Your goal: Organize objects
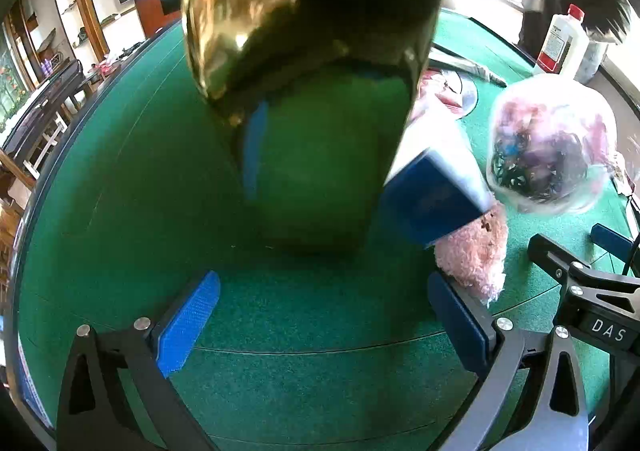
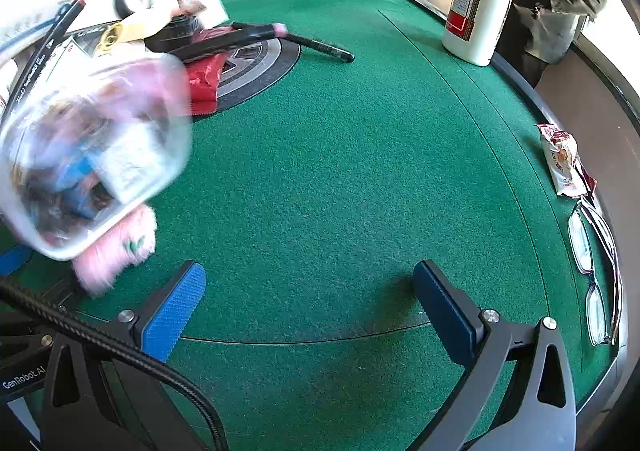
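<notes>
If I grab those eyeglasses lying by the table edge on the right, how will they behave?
The eyeglasses have thin wire-like frames, so probably light and easily bent; squeeze gently. Lying flat on the green felt, they offer little height to pinch. The lenses look smooth, so likely slippery; the bridge seems safer.

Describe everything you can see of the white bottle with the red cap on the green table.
The white bottle stands upright near the far right edge of the green table. It looks like opaque plastic or glazed ceramic, with a squat rounded body, a short neck and a red cap. A red-and-white label with small print covers its front. Nothing touches it but the felt beneath.
</notes>
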`<state>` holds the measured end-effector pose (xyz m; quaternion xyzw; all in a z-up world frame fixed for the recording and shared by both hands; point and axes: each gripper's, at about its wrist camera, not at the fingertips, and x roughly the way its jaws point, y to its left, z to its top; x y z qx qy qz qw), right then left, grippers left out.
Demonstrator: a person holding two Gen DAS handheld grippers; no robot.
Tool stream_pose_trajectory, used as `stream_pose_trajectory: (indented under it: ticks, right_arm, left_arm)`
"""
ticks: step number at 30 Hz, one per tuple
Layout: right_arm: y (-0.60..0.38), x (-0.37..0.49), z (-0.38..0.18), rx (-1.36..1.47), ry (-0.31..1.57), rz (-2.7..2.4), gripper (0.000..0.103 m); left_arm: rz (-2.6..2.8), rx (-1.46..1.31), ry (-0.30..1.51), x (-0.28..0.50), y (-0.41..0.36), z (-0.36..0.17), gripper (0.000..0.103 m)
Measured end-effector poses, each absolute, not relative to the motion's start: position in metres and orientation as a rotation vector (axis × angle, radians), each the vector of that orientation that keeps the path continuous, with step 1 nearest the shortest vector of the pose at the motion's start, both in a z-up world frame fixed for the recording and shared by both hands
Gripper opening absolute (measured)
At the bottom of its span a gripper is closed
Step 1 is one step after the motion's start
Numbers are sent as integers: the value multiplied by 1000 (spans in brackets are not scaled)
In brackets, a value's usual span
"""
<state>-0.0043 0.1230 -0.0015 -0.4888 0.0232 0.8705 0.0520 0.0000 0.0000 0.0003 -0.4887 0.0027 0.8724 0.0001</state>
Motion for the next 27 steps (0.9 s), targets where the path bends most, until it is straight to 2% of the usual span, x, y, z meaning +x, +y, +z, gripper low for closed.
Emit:
stream_pose_trajectory:
  ticks: [27]
  right_arm:
    - [112,10,3,-1487,70,2648,103]
  left_arm:
    - [2740,-1535,9,1,-1,5,102]
